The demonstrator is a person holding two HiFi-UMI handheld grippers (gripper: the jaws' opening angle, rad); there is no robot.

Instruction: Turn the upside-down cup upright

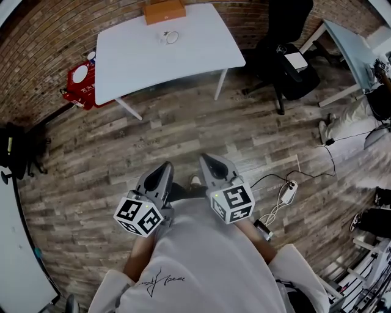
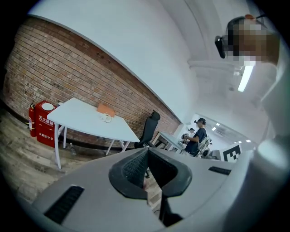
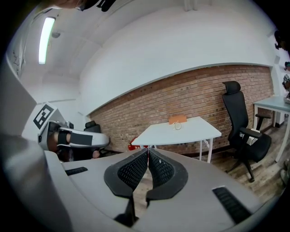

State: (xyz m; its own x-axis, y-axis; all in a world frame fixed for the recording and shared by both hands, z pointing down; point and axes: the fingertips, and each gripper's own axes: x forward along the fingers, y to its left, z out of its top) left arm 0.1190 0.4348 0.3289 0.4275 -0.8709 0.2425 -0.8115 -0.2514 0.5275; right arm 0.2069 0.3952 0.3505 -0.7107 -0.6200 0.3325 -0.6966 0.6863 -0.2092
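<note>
Holding both claws clenched on nothing at lower centre, we've got the left gripper beside the right gripper. The cup sits top centre on the white table, near an orange box.

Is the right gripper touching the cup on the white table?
Apart. The head view shows the right gripper held close to the person, with floor between it and the table bearing the cup.

The left tongs and right tongs were held side by side, close against the torso, jaws pressed together on each.
</note>
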